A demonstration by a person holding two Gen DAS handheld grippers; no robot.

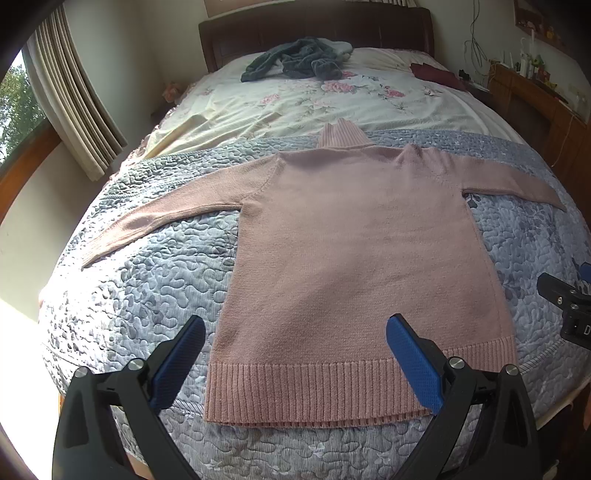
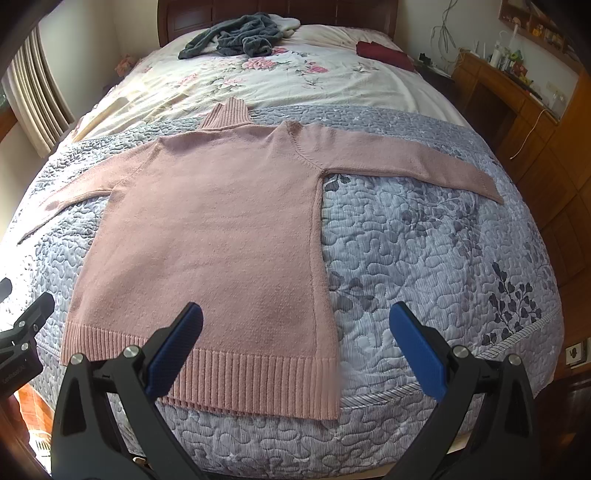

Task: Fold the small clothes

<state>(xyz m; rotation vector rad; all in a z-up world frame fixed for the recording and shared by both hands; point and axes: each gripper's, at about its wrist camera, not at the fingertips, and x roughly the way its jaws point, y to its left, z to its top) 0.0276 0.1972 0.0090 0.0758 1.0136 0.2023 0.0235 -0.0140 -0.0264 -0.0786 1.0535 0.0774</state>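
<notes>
With both tools held above the foot of the bed: left gripper (image 1: pixel 295 354) spread wide over the ribbed hem, empty; right gripper (image 2: pixel 295 343) likewise spread wide and empty, straddling the hem's right corner. Beyond, pink sweater (image 1: pixel 354 258) laid flat, hem nearest, both sleeves stretched outward, ribbed collar pointing toward the headboard, resting on grey quilted cover (image 1: pixel 147 295). Farther back, floral sheet (image 1: pixel 295 99), then dark grey garment (image 1: pixel 295 61) in a heap and dark red cloth (image 1: pixel 436 74) near the wooden headboard (image 1: pixel 314 29).
</notes>
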